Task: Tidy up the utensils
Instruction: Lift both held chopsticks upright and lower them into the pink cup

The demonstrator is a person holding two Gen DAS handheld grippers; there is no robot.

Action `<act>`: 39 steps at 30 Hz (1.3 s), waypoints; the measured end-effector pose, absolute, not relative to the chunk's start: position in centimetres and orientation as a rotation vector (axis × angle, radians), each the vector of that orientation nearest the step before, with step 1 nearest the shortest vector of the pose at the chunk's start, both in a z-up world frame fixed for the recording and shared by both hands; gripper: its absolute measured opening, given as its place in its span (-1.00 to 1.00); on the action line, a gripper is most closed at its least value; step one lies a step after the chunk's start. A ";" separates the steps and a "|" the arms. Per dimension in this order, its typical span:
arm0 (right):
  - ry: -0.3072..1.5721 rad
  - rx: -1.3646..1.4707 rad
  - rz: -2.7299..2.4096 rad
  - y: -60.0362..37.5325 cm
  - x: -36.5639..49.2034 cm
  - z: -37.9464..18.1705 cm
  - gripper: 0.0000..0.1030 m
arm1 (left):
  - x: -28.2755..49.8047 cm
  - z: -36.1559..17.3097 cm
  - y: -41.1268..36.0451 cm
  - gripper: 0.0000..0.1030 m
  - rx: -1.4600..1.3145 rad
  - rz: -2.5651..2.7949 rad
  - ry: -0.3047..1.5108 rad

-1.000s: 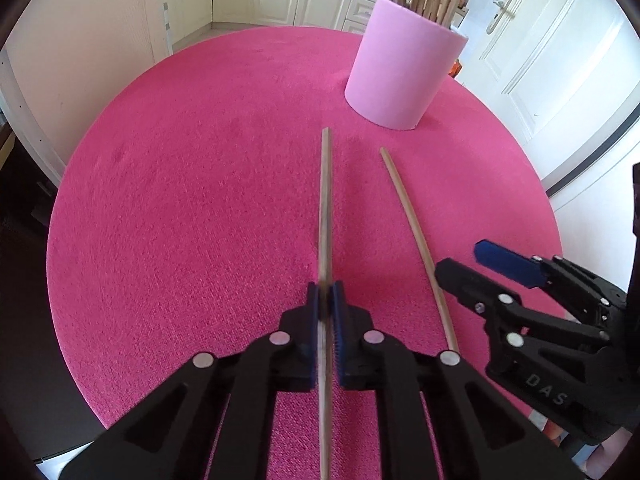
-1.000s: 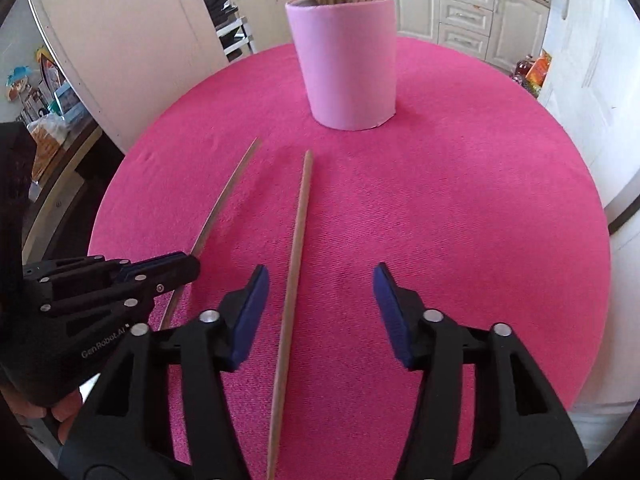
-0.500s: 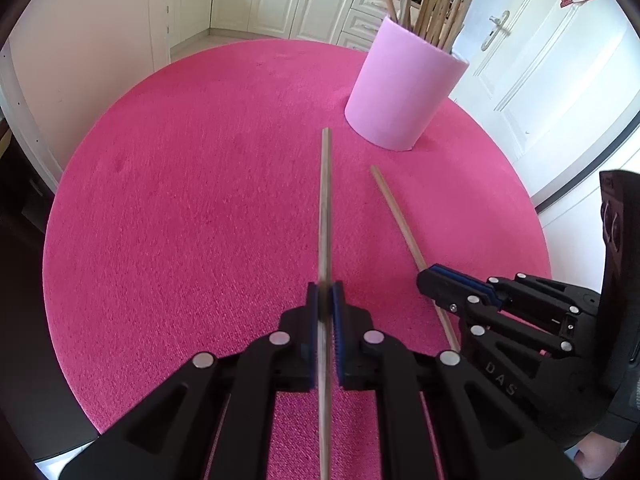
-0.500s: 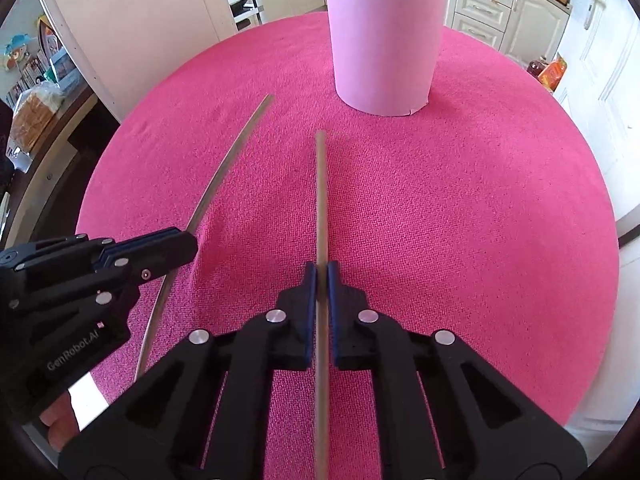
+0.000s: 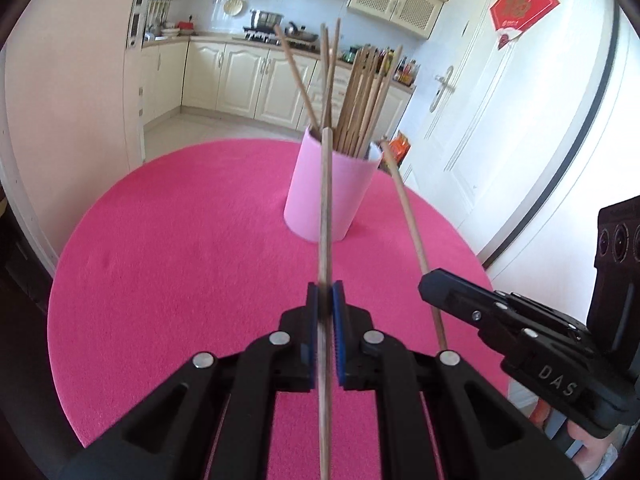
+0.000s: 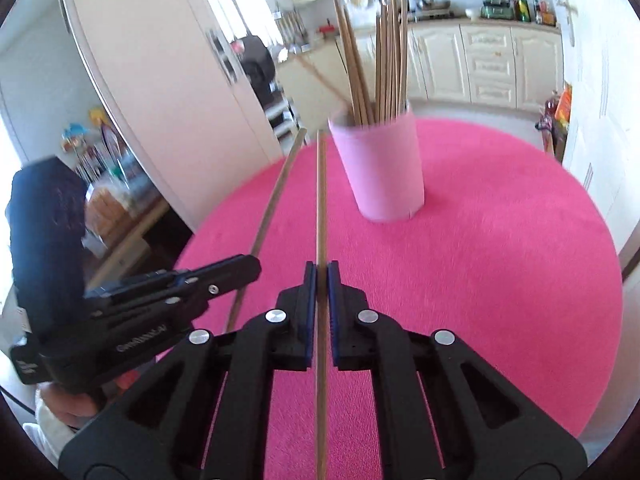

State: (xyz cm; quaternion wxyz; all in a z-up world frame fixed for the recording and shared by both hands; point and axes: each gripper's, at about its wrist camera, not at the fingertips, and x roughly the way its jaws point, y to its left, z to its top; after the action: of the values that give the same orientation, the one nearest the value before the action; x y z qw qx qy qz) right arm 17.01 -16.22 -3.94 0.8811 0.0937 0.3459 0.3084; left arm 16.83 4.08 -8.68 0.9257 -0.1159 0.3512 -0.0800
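We see two hand-held grippers, each clamped on one wooden chopstick. The left hand-held gripper (image 5: pixel 325 304) pinches the left chopstick (image 5: pixel 326 208) between its blue pads, and the right hand-held gripper (image 6: pixel 321 280) squeezes the right chopstick (image 6: pixel 320 200) the same way; both sticks are off the pink table (image 5: pixel 180 240) and point toward the pink cup (image 5: pixel 336 196), which stands on the table well ahead of the tips. The cup holds a bundle of chopsticks (image 5: pixel 360 96), too crowded for us to count. Only the left wrist view shows a red paper ornament (image 5: pixel 522 4) on a white door (image 5: pixel 460 92); only the right wrist view shows a tall cream cabinet (image 6: pixel 160 60), a cluttered shelf at the left edge, and part of the person's hand (image 6: pixel 68 404) under the left tool.
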 end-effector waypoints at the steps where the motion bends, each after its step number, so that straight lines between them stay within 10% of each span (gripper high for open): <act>1: 0.676 0.215 0.649 -16.6 16.9 -3.2 -0.88 | 16.7 -8.1 3.8 -0.86 -0.229 -0.169 0.682; 22: -0.029 0.316 0.575 -20.0 20.5 4.6 -0.88 | 17.9 2.5 -0.2 -0.86 -0.133 -0.182 -0.116; 39: -0.035 0.343 0.520 -17.2 28.0 1.1 -0.88 | 27.5 -1.1 3.1 -0.86 -0.293 -0.086 -0.103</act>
State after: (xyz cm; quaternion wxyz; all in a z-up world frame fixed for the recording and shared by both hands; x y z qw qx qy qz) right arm 27.95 -17.23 1.14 0.9517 0.1688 -0.0171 0.2560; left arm 27.49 3.14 -1.09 0.9871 -0.1458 -0.0511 -0.0430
